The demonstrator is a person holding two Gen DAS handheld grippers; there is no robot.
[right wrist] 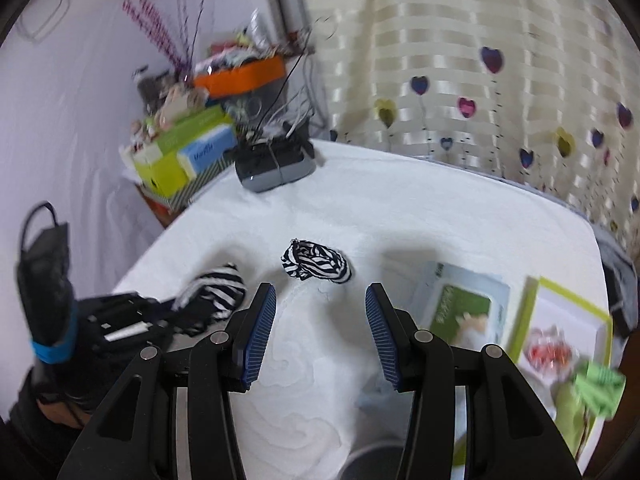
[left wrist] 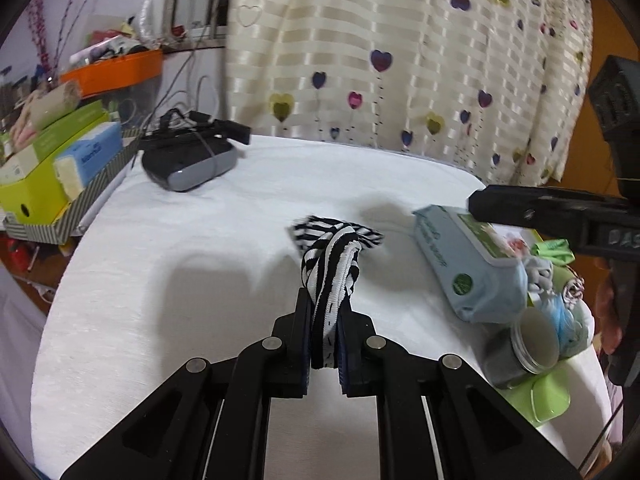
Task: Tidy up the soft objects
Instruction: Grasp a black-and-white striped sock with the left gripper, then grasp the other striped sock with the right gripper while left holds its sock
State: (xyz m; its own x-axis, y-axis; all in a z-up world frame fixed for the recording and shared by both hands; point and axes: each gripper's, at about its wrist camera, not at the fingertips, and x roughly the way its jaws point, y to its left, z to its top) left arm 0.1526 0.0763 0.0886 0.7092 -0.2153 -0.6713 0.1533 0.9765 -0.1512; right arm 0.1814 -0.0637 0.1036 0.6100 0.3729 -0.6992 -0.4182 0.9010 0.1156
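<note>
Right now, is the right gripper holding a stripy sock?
No, the right gripper is open and empty, and a rolled striped sock lies on the white table ahead of it.

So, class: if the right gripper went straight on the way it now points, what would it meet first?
Probably the rolled striped sock, lying on the white table just ahead of the open right gripper; depth is uncertain.

table (right wrist: 400,208): rolled sock (right wrist: 317,266) at centre | second sock (right wrist: 218,290) to its left, in left gripper (left wrist: 324,332) | wipes pack (right wrist: 460,304) to the right | headset (right wrist: 274,168) behind, at far edge
</note>
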